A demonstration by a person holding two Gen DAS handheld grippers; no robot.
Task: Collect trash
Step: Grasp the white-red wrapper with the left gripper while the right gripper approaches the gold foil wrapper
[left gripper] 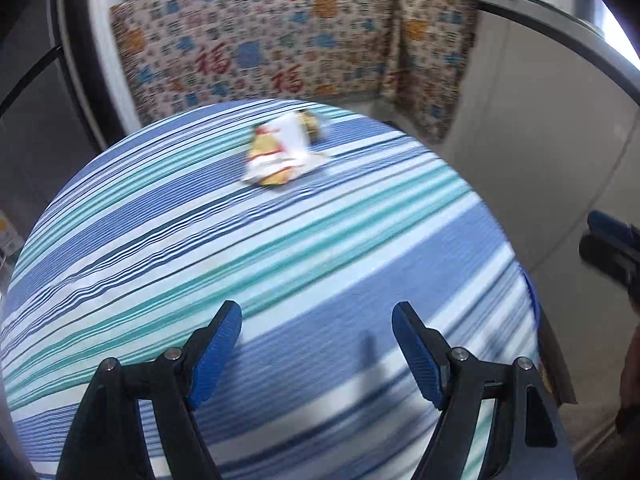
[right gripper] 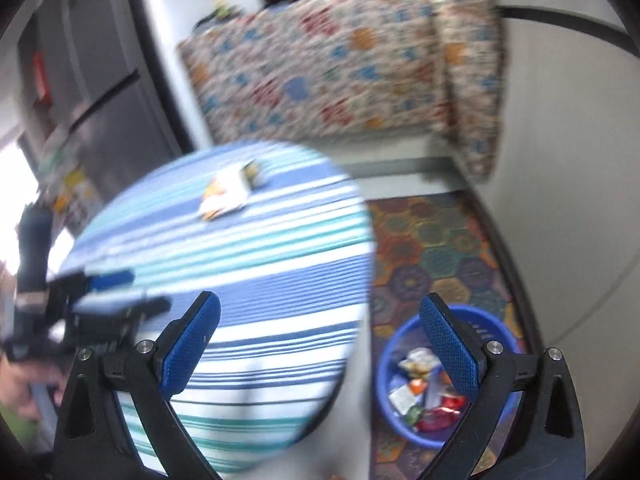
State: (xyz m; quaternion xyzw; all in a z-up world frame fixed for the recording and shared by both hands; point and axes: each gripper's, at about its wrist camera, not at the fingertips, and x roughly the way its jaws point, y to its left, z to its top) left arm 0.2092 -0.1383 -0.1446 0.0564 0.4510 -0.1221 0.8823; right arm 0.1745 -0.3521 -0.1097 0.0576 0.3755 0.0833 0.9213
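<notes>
A small heap of crumpled wrappers, white, yellow and red, lies on the far part of the round striped table. It also shows in the right wrist view. My left gripper is open and empty above the near part of the table. My right gripper is open and empty, held over the table's right edge. A blue bin on the floor holds several wrappers. The left gripper appears at the left of the right wrist view.
A patterned cloth hangs over a counter behind the table. A colourful hexagon mat covers the floor under the bin. A grey fridge stands at the left. The right gripper's tip shows at the right edge.
</notes>
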